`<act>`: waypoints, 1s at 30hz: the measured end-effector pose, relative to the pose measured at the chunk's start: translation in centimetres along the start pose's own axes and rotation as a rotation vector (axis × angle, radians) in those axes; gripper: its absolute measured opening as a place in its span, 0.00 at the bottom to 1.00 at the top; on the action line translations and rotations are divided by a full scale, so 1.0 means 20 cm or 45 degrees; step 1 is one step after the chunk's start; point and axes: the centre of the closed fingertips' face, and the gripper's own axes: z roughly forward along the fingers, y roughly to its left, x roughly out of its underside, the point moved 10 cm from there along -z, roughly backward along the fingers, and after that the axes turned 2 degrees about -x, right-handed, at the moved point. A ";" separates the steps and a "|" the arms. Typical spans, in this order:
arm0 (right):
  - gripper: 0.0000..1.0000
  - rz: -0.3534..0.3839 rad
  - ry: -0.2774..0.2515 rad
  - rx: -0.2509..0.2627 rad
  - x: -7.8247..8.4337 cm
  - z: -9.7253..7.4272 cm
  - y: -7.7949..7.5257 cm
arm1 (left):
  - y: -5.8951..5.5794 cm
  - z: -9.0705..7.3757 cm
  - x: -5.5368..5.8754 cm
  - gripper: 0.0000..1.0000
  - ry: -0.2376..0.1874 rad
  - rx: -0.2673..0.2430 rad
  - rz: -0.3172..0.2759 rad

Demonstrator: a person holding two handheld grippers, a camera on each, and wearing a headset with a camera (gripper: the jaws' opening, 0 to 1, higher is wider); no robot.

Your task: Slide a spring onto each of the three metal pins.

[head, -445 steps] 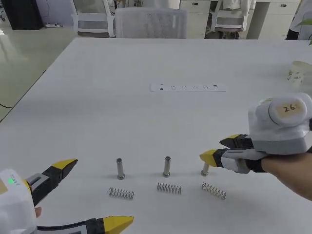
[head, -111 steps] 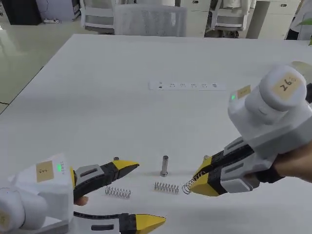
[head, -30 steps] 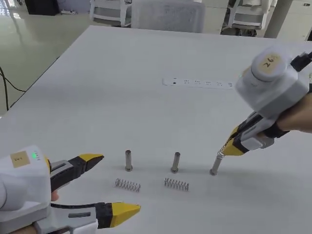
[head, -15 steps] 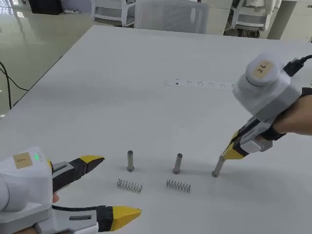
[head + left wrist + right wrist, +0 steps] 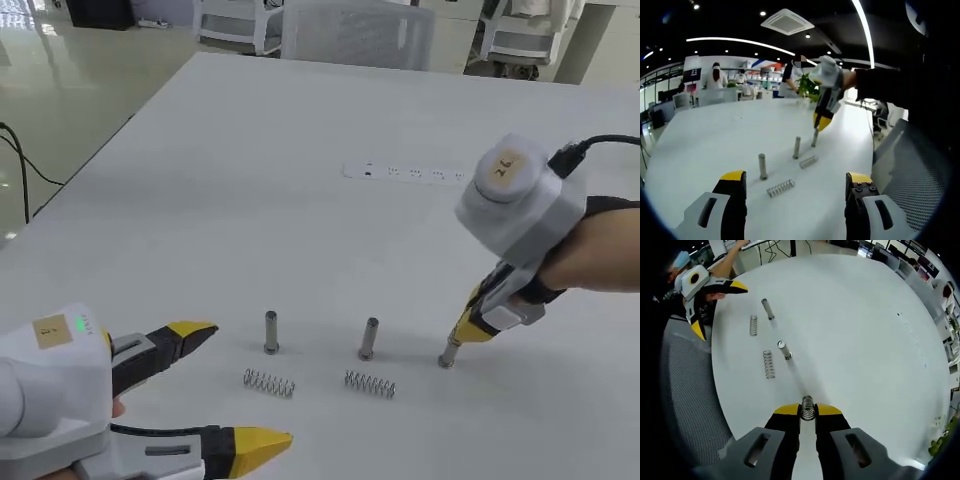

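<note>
Looking over the big white surface [image 5: 200, 180], we think a few things could go wrong.

The right hand-held gripper [image 5: 808, 412] has its jaws pinched tight on the held spring [image 5: 808, 408]. It leans down over the right pin [image 5: 447, 354], toward the near edge of the surface. If we push down at a slant, the pin could tip over, because it seems to stand only on its own small foot. If we let go too soon, the held spring could pop off and roll away. If we squeeze too hard, its thin coils could bend. We cannot tell how far down the pin it sits, since the jaws hide that.

The left hand-held gripper [image 5: 225, 385] has its jaws spread wide and holds nothing. It hangs toward the near left corner, near the left spring [image 5: 269, 382]. If it swings in, it could bump the left pin [image 5: 271, 332] or push that spring away.

Now the looks. The three pins are short grey metal posts, smooth and shiny. They stand upright in a row along the near edge, well apart from each other. The left pin and the middle pin [image 5: 369, 338] are bare.

The left spring and the middle spring [image 5: 370, 384] lie flat, each just beside its pin on the near-edge side. They are small silver coils of thin wire. We think they are light and would roll with a small bump.
</note>
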 end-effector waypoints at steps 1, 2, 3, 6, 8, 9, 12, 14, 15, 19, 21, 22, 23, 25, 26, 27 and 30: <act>0.08 -0.002 0.004 0.001 0.00 0.01 0.00 | 0.00 0.00 0.00 0.77 0.000 0.001 0.001; 0.08 -0.002 0.008 0.003 0.00 0.01 0.00 | 0.00 0.00 0.00 0.77 -0.001 0.002 0.003; 0.08 -0.002 0.013 0.001 0.00 0.02 0.01 | 0.00 0.00 0.00 0.77 -0.002 0.003 0.003; 0.08 0.000 0.016 -0.005 0.01 0.04 0.01 | -0.01 0.00 0.00 0.78 -0.001 0.004 0.005; 0.08 0.005 0.016 -0.013 0.01 0.06 0.01 | -0.01 0.00 0.00 0.78 -0.001 0.003 0.006; 0.08 0.008 0.017 -0.016 0.01 0.06 0.01 | -0.01 0.00 0.00 0.78 -0.001 0.003 0.006; 0.08 0.015 0.020 -0.019 0.02 0.09 0.00 | 0.00 0.00 0.00 0.78 -0.001 0.001 0.007; 0.08 0.019 0.023 -0.020 0.03 0.10 0.00 | -0.01 0.00 0.01 0.78 -0.001 0.001 0.007; 0.08 0.020 0.024 -0.019 0.03 0.10 0.00 | -0.01 0.00 0.01 0.78 0.001 0.001 0.008; 0.08 0.030 0.026 -0.019 0.04 0.12 0.01 | 0.00 0.00 0.01 0.78 0.001 -0.001 0.007; 0.08 0.031 0.026 -0.016 0.04 0.12 0.01 | 0.00 0.00 0.01 0.78 0.000 -0.001 0.006; 0.08 0.035 0.029 -0.016 0.05 0.12 0.01 | 0.00 0.00 0.01 0.78 0.000 -0.001 0.007; 0.08 0.033 0.033 -0.016 0.05 0.13 0.01 | 0.00 0.00 0.01 0.78 0.000 -0.001 0.007; 0.08 0.032 0.038 -0.014 0.05 0.13 0.02 | -0.01 0.00 0.00 0.78 0.000 0.000 0.006; 0.08 0.032 0.040 -0.014 0.05 0.13 0.02 | -0.01 0.00 0.00 0.78 0.002 0.000 0.007; 0.08 0.030 0.043 -0.012 0.06 0.15 0.01 | -0.01 0.00 0.00 0.78 0.002 0.002 0.006; 0.09 0.034 0.037 -0.011 0.06 0.15 0.01 | -0.01 0.00 0.00 0.78 0.002 0.003 0.007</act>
